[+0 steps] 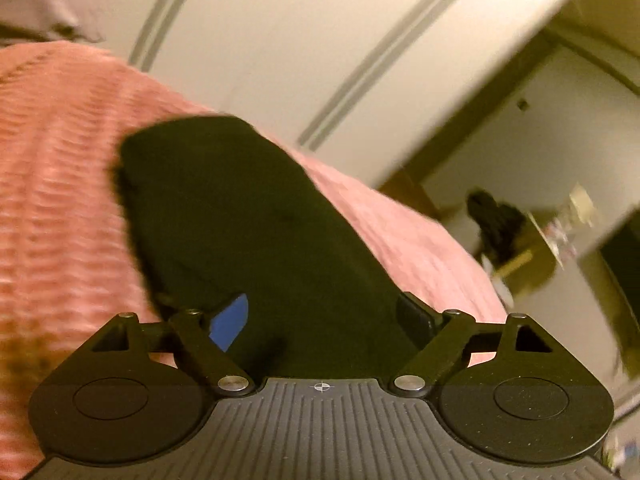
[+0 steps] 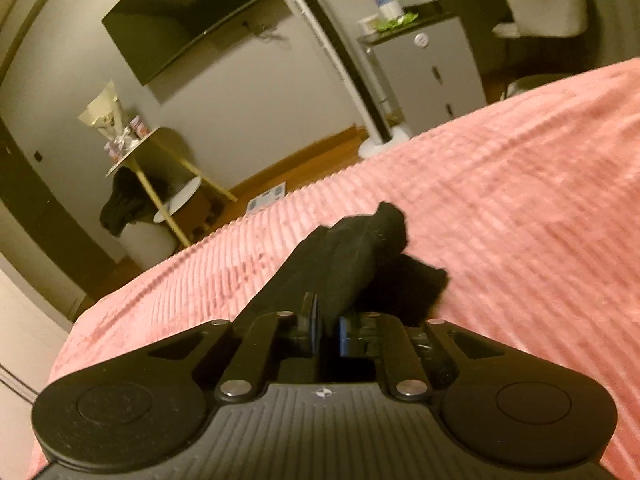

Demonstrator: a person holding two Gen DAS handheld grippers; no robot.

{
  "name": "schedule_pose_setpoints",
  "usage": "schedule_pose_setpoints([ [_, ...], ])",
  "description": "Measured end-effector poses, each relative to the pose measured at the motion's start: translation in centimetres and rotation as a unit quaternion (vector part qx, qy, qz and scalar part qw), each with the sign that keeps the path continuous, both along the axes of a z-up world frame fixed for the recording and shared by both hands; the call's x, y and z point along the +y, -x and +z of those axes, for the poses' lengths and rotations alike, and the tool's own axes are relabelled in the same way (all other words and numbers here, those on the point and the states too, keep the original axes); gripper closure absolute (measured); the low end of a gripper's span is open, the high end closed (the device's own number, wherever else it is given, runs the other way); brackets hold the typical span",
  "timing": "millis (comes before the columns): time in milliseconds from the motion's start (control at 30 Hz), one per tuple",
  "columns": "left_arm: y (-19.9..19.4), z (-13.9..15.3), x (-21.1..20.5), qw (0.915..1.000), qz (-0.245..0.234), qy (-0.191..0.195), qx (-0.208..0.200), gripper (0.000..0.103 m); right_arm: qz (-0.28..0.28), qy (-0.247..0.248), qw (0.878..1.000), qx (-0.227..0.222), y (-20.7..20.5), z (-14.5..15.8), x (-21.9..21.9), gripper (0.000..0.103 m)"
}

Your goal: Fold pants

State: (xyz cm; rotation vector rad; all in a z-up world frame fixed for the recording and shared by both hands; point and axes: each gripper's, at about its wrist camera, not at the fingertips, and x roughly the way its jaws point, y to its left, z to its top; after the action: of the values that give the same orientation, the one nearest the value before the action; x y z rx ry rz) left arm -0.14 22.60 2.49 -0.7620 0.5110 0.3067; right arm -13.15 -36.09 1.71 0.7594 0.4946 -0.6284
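Closest to me, the left gripper (image 1: pixel 322 314) has its fingers spread wide, one blue pad (image 1: pixel 230 320) showing, and nothing pinched; the black pants (image 1: pixel 248 224) lie flat under and beyond them as a long dark panel on the pink ribbed bedspread (image 1: pixel 60 152). The right gripper (image 2: pixel 328 326) is another matter: its fingers are drawn nearly together on a bunched fold of the pants (image 2: pixel 348 256), and the cloth rises in a ridge from the fingertips out to a loose point that stands up off the bed.

Further on, the bedspread runs to the far edge of the bed, where the left view shows the pants ending not far short of it. Past the edge stand a small round side table (image 2: pixel 138 148) with dark clothing (image 2: pixel 124 206) draped under it, a wall-mounted screen (image 2: pixel 188 12) and a white cabinet (image 2: pixel 432 72).

The risk, as I judge it, lies with the right hand's bunch. It holds a thick wad rather than a clean edge, so a pull could drag the flat panel askew or wrinkle it. If the left hand stays clear, nothing pins the laid layer, and the soft plush bedspread may ruck up along with it.
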Motion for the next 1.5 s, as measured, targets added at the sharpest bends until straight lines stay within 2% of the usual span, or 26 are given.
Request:
schedule_pose_setpoints([
  [67, -1.0, -0.4, -2.1, 0.9997, -0.023, 0.000, 0.009, 0.015, 0.009, -0.020, 1.000, 0.016, -1.0, -0.9, -0.6, 0.089],
  [167, -2.6, -1.4, -5.1, 0.9976, -0.064, 0.005, 0.025, 0.015, 0.007, -0.033, 0.999, 0.042, -2.5, -1.2, -1.2, 0.099],
  [200, -3.1, -1.6, -6.3, 0.9966, -0.076, -0.004, 0.031, 0.015, 0.010, -0.029, 0.999, 0.039, -2.8, -0.7, -1.2, 0.099],
  [267, -3.7, -1.4, -8.2, 0.9944, -0.089, -0.036, 0.043, 0.015, 0.030, -0.015, 0.999, -0.003, -3.3, 1.5, -0.9, 0.100],
  [367, -4.1, -0.8, -10.0, 0.9908, -0.102, -0.082, 0.037, 0.015, 0.049, -0.028, 0.990, -0.127, -2.4, 4.8, -1.2, 0.100],
  [400, -3.9, -0.4, -10.6, 0.9901, -0.102, -0.090, 0.032, 0.015, 0.050, -0.018, 0.985, -0.167, -1.8, 5.5, -1.4, 0.100],
  [467, -3.9, -0.2, -11.1, 0.9892, -0.103, -0.100, 0.028, 0.010, 0.045, 0.031, 0.979, -0.197, -0.9, 5.9, -1.5, 0.099],
  [500, -3.9, -0.5, -11.3, 0.9887, -0.105, -0.102, 0.030, 0.010, 0.043, 0.042, 0.980, -0.188, -0.9, 5.3, -1.7, 0.099],
  [533, -4.0, -0.8, -11.5, 0.9880, -0.110, -0.104, 0.033, 0.010, 0.038, 0.045, 0.986, -0.158, -1.1, 4.0, -2.1, 0.098],
  [567, -4.1, -1.2, -11.7, 0.9867, -0.115, -0.109, 0.038, 0.010, 0.032, 0.045, 0.992, -0.112, -1.5, 2.5, -2.5, 0.090],
  [600, -4.4, -1.6, -12.2, 0.9849, -0.118, -0.116, 0.052, 0.010, 0.021, 0.042, 0.998, -0.052, -1.9, 0.8, -2.9, 0.075],
  [633, -4.6, -1.9, -12.4, 0.9832, -0.120, -0.120, 0.068, 0.010, 0.009, 0.038, 0.999, 0.012, -2.1, -0.7, -3.2, 0.071],
  [667, -4.7, -2.0, -12.6, 0.9827, -0.121, -0.119, 0.074, 0.010, -0.006, 0.034, 0.998, 0.059, -1.9, -2.0, -3.3, 0.072],
  [700, -4.7, -2.0, -12.5, 0.9832, -0.120, -0.116, 0.074, 0.010, -0.025, 0.038, 0.997, 0.069, -1.1, -2.7, -3.2, 0.073],
  [767, -4.7, -1.9, -12.6, 0.9842, -0.115, -0.116, 0.068, 0.010, -0.060, 0.040, 0.996, 0.053, 1.0, -2.9, -2.9, 0.071],
  [867, -5.1, -2.3, -13.0, 0.9827, -0.119, -0.118, 0.080, 0.010, -0.090, 0.047, 0.994, 0.036, 2.2, -1.8, -2.3, 0.071],
  [933, -5.5, -2.6, -13.6, 0.9814, -0.126, -0.115, 0.087, 0.010, -0.067, 0.072, 0.995, 0.020, 1.7, -0.5, -0.9, 0.071],
  [1033, -5.5, -2.6, -14.2, 0.9798, -0.128, -0.125, 0.089, 0.010, 0.052, 0.120, 0.991, 0.009, -2.0, 1.1, 3.7, 0.077],
  [1067, -5.6, -2.6, -14.3, 0.9789, -0.127, -0.132, 0.091, 0.010, 0.101, 0.127, 0.987, 0.010, -3.6, 1.3, 5.7, 0.077],
  [1133, -5.7, -2.5, -14.3, 0.9774, -0.124, -0.142, 0.095, 0.010, 0.206, 0.128, 0.970, 0.015, -6.8, 0.6, 10.4, 0.079],
  [1233, -5.7, -2.6, -14.0, 0.9782, -0.119, -0.138, 0.101, 0.010, 0.332, 0.154, 0.929, 0.048, -10.5, -1.6, 18.6, 0.083],
  [1267, -5.7, -2.7, -13.7, 0.9789, -0.114, -0.135, 0.103, 0.010, 0.369, 0.173, 0.912, 0.056, -11.5, -2.2, 21.5, 0.085],
  [1367, -6.5, -3.1, -13.2, 0.9798, -0.107, -0.128, 0.110, 0.010, 0.444, 0.190, 0.875, 0.044, -13.2, -2.5, 27.9, 0.085],
  [1433, -7.0, -3.5, -13.0, 0.9787, -0.107, -0.136, 0.110, 0.010, 0.471, 0.196, 0.859, 0.034, -14.5, -2.3, 31.1, 0.085],
  [1500, -7.8, -3.9, -12.9, 0.9757, -0.109, -0.154, 0.111, 0.010, 0.490, 0.194, 0.849, 0.026, -16.5, -2.7, 33.7, 0.085],
])
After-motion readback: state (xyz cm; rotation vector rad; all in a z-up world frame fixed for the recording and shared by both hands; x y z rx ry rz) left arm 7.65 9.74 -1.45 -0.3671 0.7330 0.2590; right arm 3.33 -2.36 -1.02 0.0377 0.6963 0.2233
